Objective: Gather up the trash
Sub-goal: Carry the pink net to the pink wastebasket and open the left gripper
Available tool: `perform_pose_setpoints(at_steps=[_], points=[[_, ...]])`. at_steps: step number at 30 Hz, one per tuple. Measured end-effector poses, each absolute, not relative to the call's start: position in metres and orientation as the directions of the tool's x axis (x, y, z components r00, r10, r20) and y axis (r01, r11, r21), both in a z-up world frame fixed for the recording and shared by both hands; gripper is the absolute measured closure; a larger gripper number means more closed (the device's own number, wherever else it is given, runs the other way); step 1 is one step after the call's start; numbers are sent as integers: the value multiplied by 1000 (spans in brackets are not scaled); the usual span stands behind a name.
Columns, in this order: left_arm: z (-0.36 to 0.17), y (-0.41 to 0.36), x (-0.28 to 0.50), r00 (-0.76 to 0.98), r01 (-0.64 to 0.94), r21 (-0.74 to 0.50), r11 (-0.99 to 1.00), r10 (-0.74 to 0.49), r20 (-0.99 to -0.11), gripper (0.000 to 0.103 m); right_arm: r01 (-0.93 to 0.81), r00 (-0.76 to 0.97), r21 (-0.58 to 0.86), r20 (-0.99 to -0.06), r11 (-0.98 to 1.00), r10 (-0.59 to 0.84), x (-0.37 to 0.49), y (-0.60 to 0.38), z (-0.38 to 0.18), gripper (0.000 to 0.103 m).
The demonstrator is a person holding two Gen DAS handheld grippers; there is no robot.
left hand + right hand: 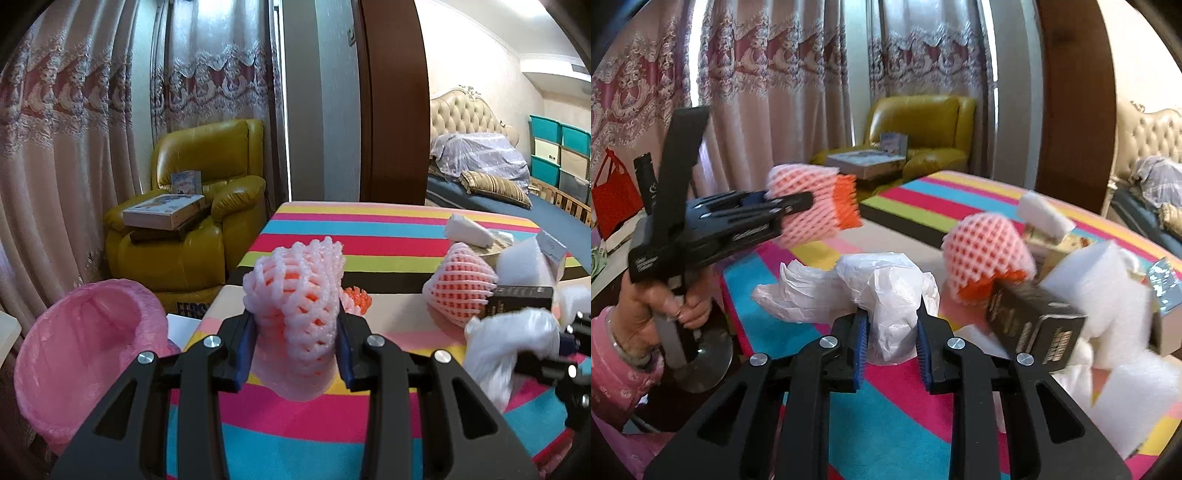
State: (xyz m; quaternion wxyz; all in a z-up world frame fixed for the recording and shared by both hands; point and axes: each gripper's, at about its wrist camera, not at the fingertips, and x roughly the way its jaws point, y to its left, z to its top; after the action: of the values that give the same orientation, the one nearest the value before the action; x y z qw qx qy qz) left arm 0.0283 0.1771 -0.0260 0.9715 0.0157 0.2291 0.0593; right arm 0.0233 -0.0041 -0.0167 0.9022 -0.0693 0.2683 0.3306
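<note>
Over the striped table, both my grippers are clamped on trash.

Left gripper (295, 332) squeezes a pink foam fruit net (299, 295) with an orange lining between its blue pads, lifted off the striped tablecloth (314, 424); the net's lower end hides behind the jaws. Beside the table's left edge sits a pink-lined bin (85, 350), partly cut off by the frame. My right gripper (892, 332) pinches a crumpled white plastic bag (879, 291) that lies on the cloth; how much of it sits between the pads I cannot tell. Further right a second foam net (986, 251) rests against a dark box (1034, 325) with blurred, unreadable print, and white foam blocks (1108, 295) smear into the edge.
</note>
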Motion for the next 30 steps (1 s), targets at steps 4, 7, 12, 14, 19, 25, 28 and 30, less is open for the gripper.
perform_pose_setpoints(at_steps=[4,7,12,14,19,25,28,30], points=[[-15,180,12,897,-112,52,992,123,-424,67,-606,665,48,-517,794,539,19,-12,-11,78],[-9,182,-3,902,-108,45,993,117,-415,67,-587,685,38,-509,809,521,18,-13,-6,78],[-5,186,-27,905,-104,41,994,111,-411,67,-563,707,40,-495,826,506,21,-14,3,78],[-5,188,-35,905,-100,34,994,105,-412,67,-566,710,33,-489,824,507,26,-10,7,78],[0,197,-53,910,-122,32,992,125,-396,66,-591,690,51,-484,805,538,35,6,16,78],[17,231,-80,911,-220,21,975,214,-352,65,-655,651,46,-471,754,595,44,49,28,78],[25,255,-88,900,-279,25,960,271,-340,65,-687,631,34,-468,726,618,45,74,32,78],[28,273,-94,889,-321,16,947,307,-341,65,-707,616,29,-465,707,636,46,91,35,78]])
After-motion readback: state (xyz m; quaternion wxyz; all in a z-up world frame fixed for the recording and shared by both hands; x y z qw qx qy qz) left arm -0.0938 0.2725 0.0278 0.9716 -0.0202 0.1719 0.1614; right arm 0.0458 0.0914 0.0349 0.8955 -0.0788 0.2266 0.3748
